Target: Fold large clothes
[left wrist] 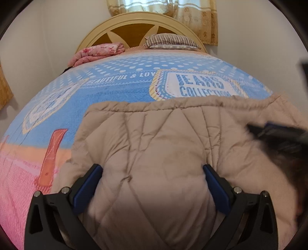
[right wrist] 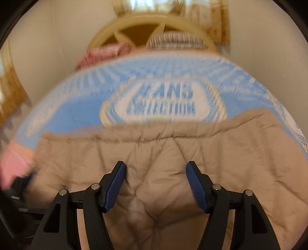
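Note:
A beige quilted puffer jacket [left wrist: 163, 144] lies spread on the bed, its hem edge toward the headboard. My left gripper [left wrist: 152, 169] is open, its blue fingers wide apart just over the jacket's padded fabric. My right gripper [right wrist: 156, 167] is open too, over the jacket [right wrist: 154, 153] farther right; that view is blurred by motion. The right gripper also shows as a dark blur at the right edge of the left wrist view [left wrist: 277, 134]. The left gripper shows as a dark blur at the left edge of the right wrist view [right wrist: 19, 184].
The bed is covered by a blue, white and pink printed blanket [left wrist: 115, 90]. A folded pink floral blanket [left wrist: 96, 53] and a striped pillow [left wrist: 169, 40] lie by the wooden headboard [left wrist: 134, 27]. A curtain [left wrist: 163, 7] hangs behind.

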A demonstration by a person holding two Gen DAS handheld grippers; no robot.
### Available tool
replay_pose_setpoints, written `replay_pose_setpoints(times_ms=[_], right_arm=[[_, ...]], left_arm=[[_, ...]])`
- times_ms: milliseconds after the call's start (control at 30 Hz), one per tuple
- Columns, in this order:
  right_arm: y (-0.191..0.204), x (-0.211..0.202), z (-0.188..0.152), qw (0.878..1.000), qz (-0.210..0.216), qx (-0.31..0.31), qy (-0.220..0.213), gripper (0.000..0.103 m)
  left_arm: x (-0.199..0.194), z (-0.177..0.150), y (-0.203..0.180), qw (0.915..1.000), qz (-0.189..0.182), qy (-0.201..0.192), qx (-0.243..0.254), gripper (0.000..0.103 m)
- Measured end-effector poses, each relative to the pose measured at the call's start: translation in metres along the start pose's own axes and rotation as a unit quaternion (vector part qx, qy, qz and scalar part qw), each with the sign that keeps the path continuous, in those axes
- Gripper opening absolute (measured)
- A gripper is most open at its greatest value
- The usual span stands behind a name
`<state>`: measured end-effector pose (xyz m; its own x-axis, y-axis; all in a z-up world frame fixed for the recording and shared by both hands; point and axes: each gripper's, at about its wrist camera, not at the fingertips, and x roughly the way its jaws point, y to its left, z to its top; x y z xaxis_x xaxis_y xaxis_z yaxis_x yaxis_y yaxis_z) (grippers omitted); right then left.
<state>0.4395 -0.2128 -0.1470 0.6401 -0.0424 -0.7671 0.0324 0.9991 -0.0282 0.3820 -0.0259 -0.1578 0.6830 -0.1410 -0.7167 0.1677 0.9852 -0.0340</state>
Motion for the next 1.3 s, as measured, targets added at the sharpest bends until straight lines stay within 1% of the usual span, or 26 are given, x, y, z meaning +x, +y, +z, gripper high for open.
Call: replay_pose_setpoints(times_ms=[33, 100, 133, 200, 233, 300, 333, 367, 433, 533, 600, 667, 700, 767, 833, 867, 900, 933, 967, 1000, 1067, 1133, 1200, 1233, 1267, 1300], right_arm=[[-0.001, 0.006, -0.001, 1.0, 0.001, 0.001, 0.002, 0.068], [0.0, 0.013, -0.003, 1.0, -0.002, -0.007, 0.007, 0.071], [-0.001, 0.017, -0.005, 1.0, -0.003, -0.009, 0.009, 0.072], [0.0, 0.022, -0.006, 1.0, -0.007, -0.013, 0.014, 0.073], [0.0, 0.021, -0.008, 1.0, -0.009, -0.016, 0.016, 0.073], [0.001, 0.019, -0.008, 1.0, -0.008, -0.021, 0.021, 0.073], [0.001, 0.016, -0.006, 0.999, -0.003, -0.024, 0.024, 0.073], [0.0, 0.011, -0.006, 0.999, 0.0, -0.03, 0.025, 0.073], [-0.002, -0.007, -0.01, 0.999, -0.008, -0.036, 0.017, 0.073], [-0.007, -0.046, -0.028, 0.999, -0.009, -0.034, -0.006, 0.073], [-0.007, -0.068, -0.05, 0.999, -0.021, -0.036, -0.014, 0.073], [-0.003, -0.073, -0.069, 0.998, -0.03, -0.051, -0.005, 0.073], [-0.002, -0.071, -0.078, 0.998, -0.037, -0.057, -0.003, 0.073], [-0.001, -0.068, -0.091, 0.997, -0.044, -0.064, -0.017, 0.073], [0.004, -0.058, -0.095, 0.995, -0.055, -0.081, -0.014, 0.075], [0.005, -0.056, -0.093, 0.995, -0.056, -0.081, -0.01, 0.075], [0.005, -0.054, -0.091, 0.995, -0.056, -0.08, -0.003, 0.075], [0.004, -0.053, -0.089, 0.995, -0.055, -0.079, 0.003, 0.076], [0.004, -0.054, -0.087, 0.995, -0.054, -0.078, 0.008, 0.076], [0.003, -0.057, -0.086, 0.996, -0.052, -0.077, 0.011, 0.076], [0.001, -0.071, -0.085, 0.996, -0.046, -0.071, 0.013, 0.076], [0.001, -0.089, -0.092, 0.997, -0.035, -0.062, 0.009, 0.076], [0.003, -0.107, -0.107, 0.997, -0.035, -0.067, 0.001, 0.076], [0.004, -0.114, -0.118, 0.997, -0.04, -0.071, -0.002, 0.076], [0.006, -0.116, -0.128, 0.996, -0.047, -0.074, -0.005, 0.076], [0.009, -0.113, -0.137, 0.995, -0.052, -0.082, -0.003, 0.075]], left_arm=[[-0.014, -0.003, 0.006, 0.9999, -0.012, -0.007, -0.008, 0.103], [-0.033, -0.008, 0.013, 0.9997, -0.016, -0.012, -0.014, 0.103], [-0.05, -0.015, 0.02, 0.9993, -0.022, -0.022, -0.019, 0.103], [-0.069, -0.026, 0.03, 0.9991, -0.014, -0.03, -0.028, 0.103], [-0.082, -0.038, 0.041, 0.9985, -0.009, -0.03, -0.044, 0.103], [-0.09, -0.055, 0.058, 0.9972, -0.007, -0.013, -0.073, 0.103], [-0.095, -0.069, 0.069, 0.995, -0.012, 0.0, -0.099, 0.103], [-0.097, -0.08, 0.077, 0.9926, -0.02, 0.009, -0.12, 0.103], [-0.104, -0.105, 0.09, 0.9859, -0.043, 0.035, -0.158, 0.103], [-0.112, -0.124, 0.09, 0.9804, -0.074, 0.04, -0.178, 0.103], [-0.106, -0.127, 0.085, 0.975, -0.107, 0.045, -0.19, 0.103], [-0.099, -0.125, 0.078, 0.9705, -0.123, 0.05, -0.202, 0.103], [-0.097, -0.124, 0.075, 0.9688, -0.126, 0.049, -0.207, 0.103], [-0.091, -0.122, 0.071, 0.9657, -0.127, 0.051, -0.221, 0.103], [-0.084, -0.122, 0.073, 0.9598, -0.134, 0.054, -0.241, 0.103], [-0.083, -0.122, 0.074, 0.9546, -0.139, 0.056, -0.258, 0.103], [-0.085, -0.12, 0.075, 0.9519, -0.144, 0.051, -0.266, 0.103], [-0.087, -0.12, 0.075, 0.952, -0.142, 0.047, -0.267, 0.102], [-0.087, -0.118, 0.073, 0.9543, -0.132, 0.044, -0.264, 0.101], [-0.087, -0.118, 0.072, 0.9547, -0.133, 0.042, -0.263, 0.101], [-0.081, -0.122, 0.072, 0.9541, -0.132, 0.049, -0.264, 0.096], [-0.08, -0.124, 0.073, 0.9554, -0.13, 0.042, -0.262, 0.094], [-0.08, -0.125, 0.072, 0.9563, -0.13, 0.033, -0.26, 0.092], [-0.081, -0.126, 0.074, 0.9555, -0.13, 0.026, -0.263, 0.088], [-0.082, -0.129, 0.076, 0.9547, -0.128, 0.021, -0.268, 0.081], [-0.082, -0.131, 0.078, 0.9538, -0.124, 0.013, -0.273, 0.077]])
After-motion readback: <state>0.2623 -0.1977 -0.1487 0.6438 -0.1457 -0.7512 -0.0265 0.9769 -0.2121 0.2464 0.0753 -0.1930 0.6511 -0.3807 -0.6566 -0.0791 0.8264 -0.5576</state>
